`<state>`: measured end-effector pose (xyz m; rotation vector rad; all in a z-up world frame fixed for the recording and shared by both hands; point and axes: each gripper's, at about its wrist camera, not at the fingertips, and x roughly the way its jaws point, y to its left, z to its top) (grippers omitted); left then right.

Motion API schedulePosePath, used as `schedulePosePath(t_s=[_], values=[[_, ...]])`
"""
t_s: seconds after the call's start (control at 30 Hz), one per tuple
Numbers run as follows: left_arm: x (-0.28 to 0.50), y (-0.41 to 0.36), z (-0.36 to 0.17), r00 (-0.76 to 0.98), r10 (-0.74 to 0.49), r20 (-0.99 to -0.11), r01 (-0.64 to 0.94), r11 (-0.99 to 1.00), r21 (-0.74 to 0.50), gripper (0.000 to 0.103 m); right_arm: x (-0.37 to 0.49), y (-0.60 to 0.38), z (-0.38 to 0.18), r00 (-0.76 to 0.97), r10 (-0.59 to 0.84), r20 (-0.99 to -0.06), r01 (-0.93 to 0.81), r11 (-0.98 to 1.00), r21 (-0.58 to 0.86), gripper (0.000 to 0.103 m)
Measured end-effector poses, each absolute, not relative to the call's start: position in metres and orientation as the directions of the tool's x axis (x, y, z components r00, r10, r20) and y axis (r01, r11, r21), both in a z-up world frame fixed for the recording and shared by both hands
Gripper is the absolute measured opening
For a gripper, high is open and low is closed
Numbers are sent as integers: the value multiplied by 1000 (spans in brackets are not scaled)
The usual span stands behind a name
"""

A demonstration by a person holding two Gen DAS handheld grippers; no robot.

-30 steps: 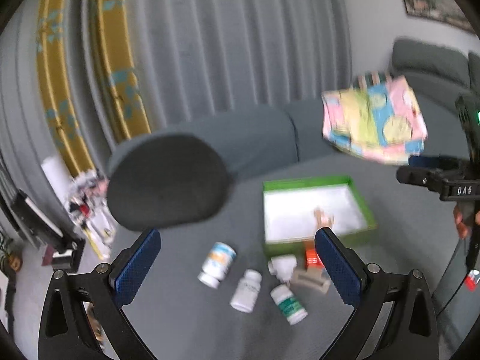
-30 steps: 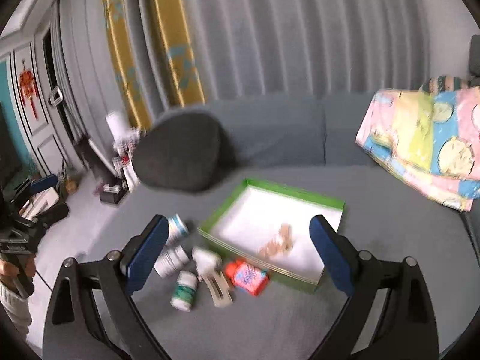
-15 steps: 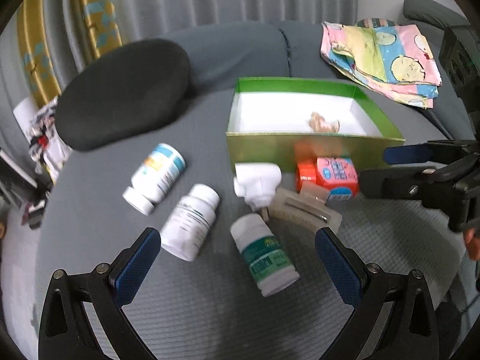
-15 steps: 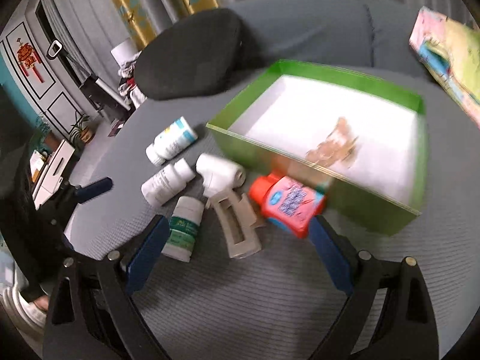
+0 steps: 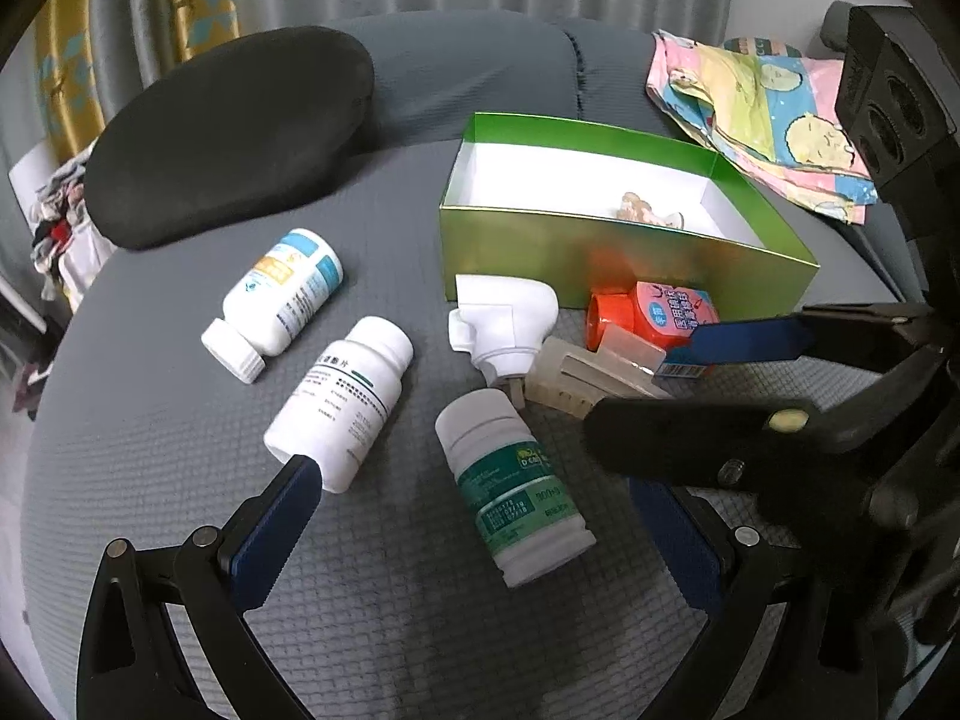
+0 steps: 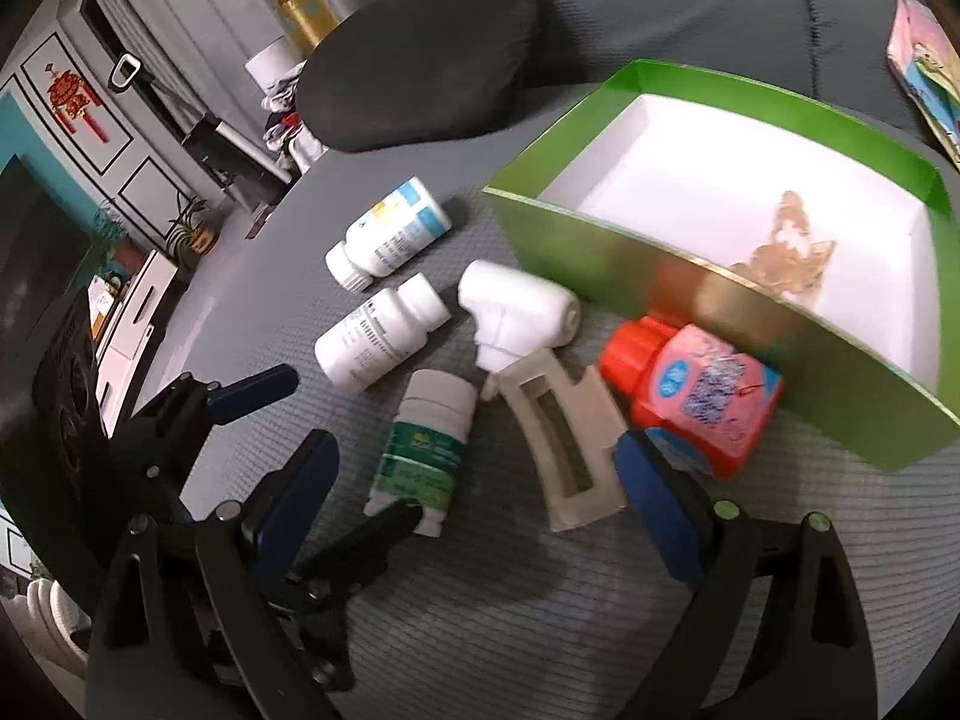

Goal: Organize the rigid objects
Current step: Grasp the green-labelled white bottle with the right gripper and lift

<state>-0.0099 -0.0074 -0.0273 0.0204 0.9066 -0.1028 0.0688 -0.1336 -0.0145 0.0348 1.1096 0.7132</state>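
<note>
Down low over the grey cushion (image 5: pixel 150 420), the left gripper (image 5: pixel 474 516) hangs with its blue-padded fingers (image 5: pixel 273 531) spread wide and nothing between them; the green-labelled bottle (image 5: pixel 516 480) lies on its side in the gap, untouched. Just beside the left pad lies a plain white bottle (image 5: pixel 342 396), and farther left a white bottle with a blue and orange label (image 5: pixel 279 300), both on their sides.

Likewise the right gripper (image 6: pixel 480 492) is spread open and empty, its pads (image 6: pixel 660 504) either side of the green-labelled bottle (image 6: pixel 426 450) and a beige clip-like piece (image 6: pixel 570 450). The pink bottle with a red cap (image 6: pixel 696 390) lies just right of that piece, against the near wall of the green box (image 6: pixel 660 276). A white plug-shaped device (image 6: pixel 516 318) lies close to the box's near left corner and touches the beige piece.

Inside the box, on its white floor, sits one small tan item (image 6: pixel 786 252), too small to identify. A black cushion (image 5: pixel 228 132) rests at far left, and a patterned cloth (image 5: pixel 762 114) lies beyond the box at far right.
</note>
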Motion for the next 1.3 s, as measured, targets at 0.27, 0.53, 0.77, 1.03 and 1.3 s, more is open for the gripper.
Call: schedulePosePath(t_s=[0.27, 0.53, 0.77, 1.03, 1.3], values=[[-18, 6, -40, 588, -179, -789, 110, 984, -142, 102, 66, -114, -28, 162, 584, -796, -512, 739, 438, 89], [-17, 10, -49, 570, -223, -791, 108, 975, -197, 102, 77, -97, -50, 78, 585, -807, -494, 726, 478, 81], [-7, 6, -60, 537, -238, -810, 108, 971, -213, 81, 87, -80, -66, 13, 556, -831, -492, 727, 479, 55], [-3, 0, -69, 510, -262, -820, 141, 965, -221, 60, 83, -80, -67, 15, 572, -820, -514, 708, 484, 42], [-14, -6, -56, 519, -297, -802, 184, 954, -235, 55, 69, -104, -55, 65, 617, -784, -491, 704, 513, 41]])
